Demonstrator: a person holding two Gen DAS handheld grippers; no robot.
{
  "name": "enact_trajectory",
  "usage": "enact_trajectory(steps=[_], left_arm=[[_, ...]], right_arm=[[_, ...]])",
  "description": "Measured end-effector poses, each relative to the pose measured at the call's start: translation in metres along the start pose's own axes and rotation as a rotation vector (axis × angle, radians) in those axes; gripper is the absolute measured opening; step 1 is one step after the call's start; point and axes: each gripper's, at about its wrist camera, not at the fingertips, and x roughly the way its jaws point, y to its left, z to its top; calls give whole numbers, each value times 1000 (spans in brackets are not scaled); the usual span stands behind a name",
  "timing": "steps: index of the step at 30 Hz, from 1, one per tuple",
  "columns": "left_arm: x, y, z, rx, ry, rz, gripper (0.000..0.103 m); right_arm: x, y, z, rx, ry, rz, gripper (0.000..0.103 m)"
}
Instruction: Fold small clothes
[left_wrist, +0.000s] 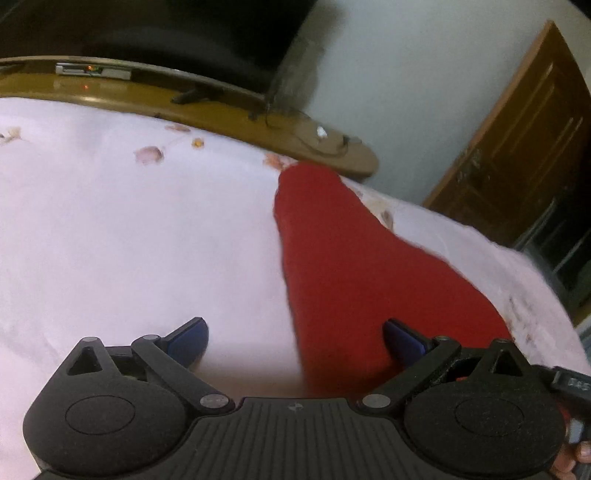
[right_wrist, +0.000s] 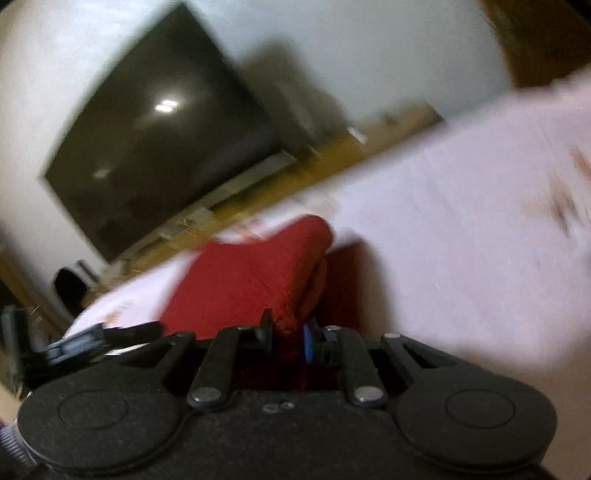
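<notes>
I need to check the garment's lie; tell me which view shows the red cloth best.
Left wrist: the red cloth lies stretched along the sheet, fairly sharp. Right wrist shows it blurred and bunched, pinched in the right gripper.

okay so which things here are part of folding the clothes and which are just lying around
In use: red garment; right gripper, jaws shut on it; left gripper, jaws open; white bedsheet.
Lying about: television; wooden shelf; wooden door.

A pale pink sheet (left_wrist: 129, 229) with small flower prints covers the bed. Beyond its far edge runs a long wooden shelf (left_wrist: 229, 107), a dark TV screen (right_wrist: 155, 133) above it on the white wall (left_wrist: 424, 74). A brown wooden door (left_wrist: 524, 147) stands at right.
</notes>
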Motion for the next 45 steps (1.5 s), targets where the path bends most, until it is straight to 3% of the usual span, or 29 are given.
enact_trajectory(steps=[6, 8, 10, 12, 18, 20, 21, 22, 26, 29, 32, 34, 36, 38, 41, 44, 45], left_arm=[[-5, 0, 4, 26, -3, -6, 101], [-9, -1, 11, 39, -27, -11, 101], [-9, 2, 21, 36, -56, -29, 101], [-5, 5, 28, 32, -48, -18, 101], [11, 13, 35, 2, -7, -30, 101], [17, 15, 36, -16, 4, -31, 101], [19, 15, 36, -21, 6, -27, 101], [20, 13, 36, -22, 2, -23, 101], [31, -7, 39, 68, -10, 64, 101], [41, -16, 39, 76, 19, 88, 102], [44, -17, 43, 91, 38, 92, 103], [41, -15, 46, 99, 48, 87, 103], [26, -15, 47, 103, 24, 89, 103], [1, -19, 42, 125, -18, 47, 103], [-18, -26, 25, 161, -21, -7, 103], [-9, -35, 6, 240, 30, 33, 103], [-1, -32, 2, 226, 54, 29, 103]], right_arm=[[1, -15, -8, 67, 25, 41, 17], [0, -12, 1, 59, 24, 55, 25], [-1, -14, 18, 45, -32, 53, 39], [5, -24, 36, 93, -51, 93, 39], [69, -43, 64, 175, 42, 116, 37], [79, -44, 61, 185, 43, 129, 32], [81, -44, 60, 182, 37, 137, 23], [81, -41, 59, 160, 22, 135, 14], [56, -8, 51, -81, -148, -19, 9], [75, -8, 42, -155, -107, -141, 9], [79, -23, 36, -96, -69, -136, 10], [77, -22, 39, -92, -54, -140, 19], [66, -18, 44, -85, -61, -148, 27], [49, -6, 47, -94, -100, -125, 27], [15, 22, 38, -179, -110, -42, 27], [7, 46, 16, -306, -47, -6, 24], [12, 49, 8, -359, -13, -32, 21]])
